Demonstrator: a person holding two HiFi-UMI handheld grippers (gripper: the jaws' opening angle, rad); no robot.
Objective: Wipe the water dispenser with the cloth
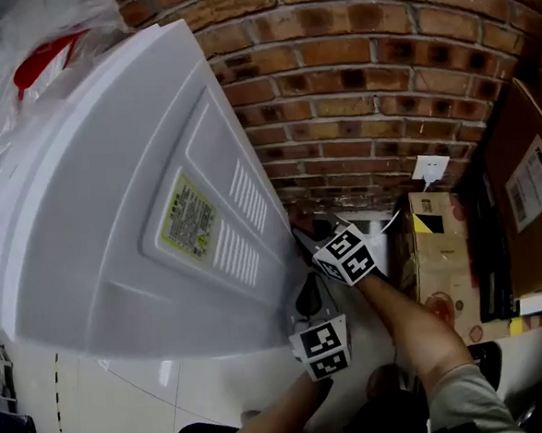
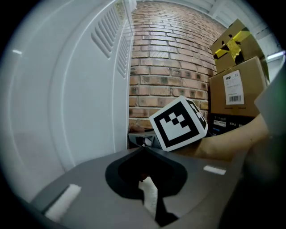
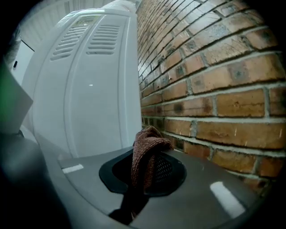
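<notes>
Water dispenser (image 1: 132, 221) — brick wall (image 1: 363, 75) behind

The water dispenser (image 1: 114, 222) is showing a white plastic shell, smooth and faintly glossy, its label (image 1: 188, 219) looking like printed sticker paper. The cloth (image 3: 146, 156) is showing a brown looped terry weave, rough and matt. The brick wall (image 1: 364, 84) is looking coarse and dull, with gritty mortar joints. The cardboard boxes (image 1: 441, 264) are looking matt brown, and the plastic bag (image 1: 4, 40) is shining, thin and crinkled.

White water dispenser (image 1: 114, 222) presents its rear panel, with louvred vents (image 1: 247, 199) and a yellow label (image 1: 188, 217). Brown cloth (image 3: 147, 154) is bunched, pinched in the right gripper (image 3: 144, 179) beside the panel's edge
</notes>
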